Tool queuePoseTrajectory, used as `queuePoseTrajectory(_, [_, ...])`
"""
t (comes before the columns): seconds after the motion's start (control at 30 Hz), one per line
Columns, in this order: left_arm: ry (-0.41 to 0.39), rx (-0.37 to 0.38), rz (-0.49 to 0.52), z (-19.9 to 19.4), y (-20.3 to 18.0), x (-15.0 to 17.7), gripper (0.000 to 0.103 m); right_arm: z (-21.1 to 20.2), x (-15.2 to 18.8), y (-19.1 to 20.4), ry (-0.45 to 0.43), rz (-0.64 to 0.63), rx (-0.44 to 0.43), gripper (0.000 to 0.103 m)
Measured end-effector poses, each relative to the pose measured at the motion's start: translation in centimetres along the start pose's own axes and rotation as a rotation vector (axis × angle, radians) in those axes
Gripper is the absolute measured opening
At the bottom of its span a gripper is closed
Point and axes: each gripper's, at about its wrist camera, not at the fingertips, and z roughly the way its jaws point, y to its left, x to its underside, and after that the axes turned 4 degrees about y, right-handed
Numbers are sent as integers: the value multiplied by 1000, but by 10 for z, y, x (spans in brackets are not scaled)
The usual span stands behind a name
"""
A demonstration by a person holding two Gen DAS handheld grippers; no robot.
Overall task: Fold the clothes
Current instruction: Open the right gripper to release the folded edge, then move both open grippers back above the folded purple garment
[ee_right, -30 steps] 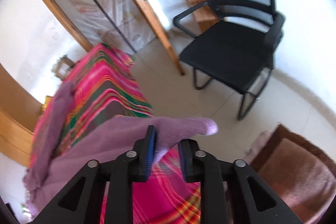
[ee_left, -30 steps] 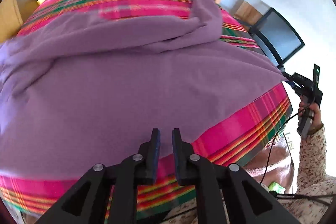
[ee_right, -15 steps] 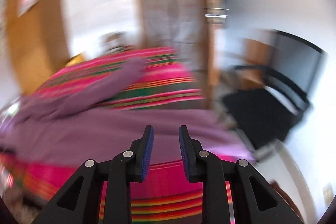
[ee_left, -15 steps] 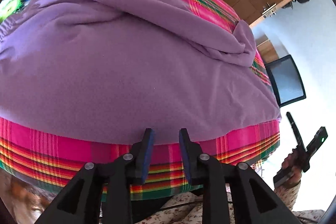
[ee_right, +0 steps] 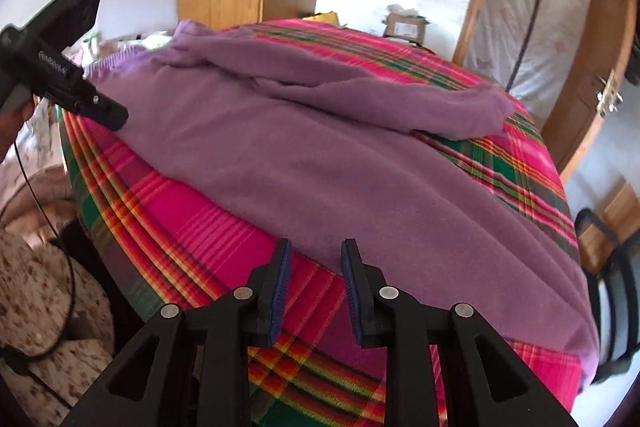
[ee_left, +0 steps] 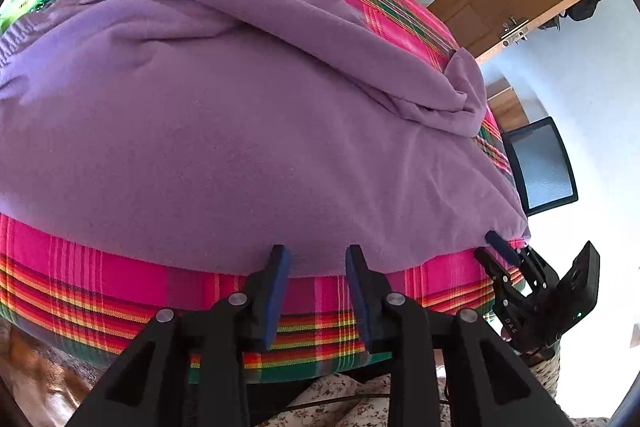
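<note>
The purple fleece garment (ee_left: 224,131) lies spread flat on the plaid bedcover (ee_left: 100,267), its long axis running along the cover's near edge, one sleeve (ee_right: 360,99) folded across its far side. Its near hem lies just ahead of both claws. The left gripper (ee_left: 314,259) and the right gripper (ee_right: 316,255) have just been opening; both stand spread, nothing between the jaws, each at that hem, the right nearer the garment's corner.

Both hand-held grippers (ee_left: 316,253) (ee_right: 314,247) just opened, empty.
</note>
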Motion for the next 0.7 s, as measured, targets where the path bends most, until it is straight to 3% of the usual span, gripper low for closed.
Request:
queuePoseTrajectory(0.07, [-1,2,1,-1,1,0,31,0,-1,-2,4,-1,-2,41])
queuePoseTrajectory(0.3, [-3,24,-10,0,4,-1,31,2,-5,-2,8,16,-31,41])
queuePoseTrajectory(0.4, [-8,39,-34,0,8,-2,31,5,-8,0,16,41,-62,27])
queuePoseTrajectory(0.43, [-12,38,-45,0,9,-2,25,5,-9,1,19,46,-68,18])
queuePoseTrajectory(0.47, [-16,32,-54,-1,11,-2,12,5,-10,2,22,51,-73,9])
queuePoseTrajectory(0.53, [-16,19,-58,0,14,-2,1,6,-11,3,31,69,-81,4])
queuePoseTrajectory(0.7, [-50,10,-46,-9,16,2,0,-8,-8,1,31,133,-138,2])
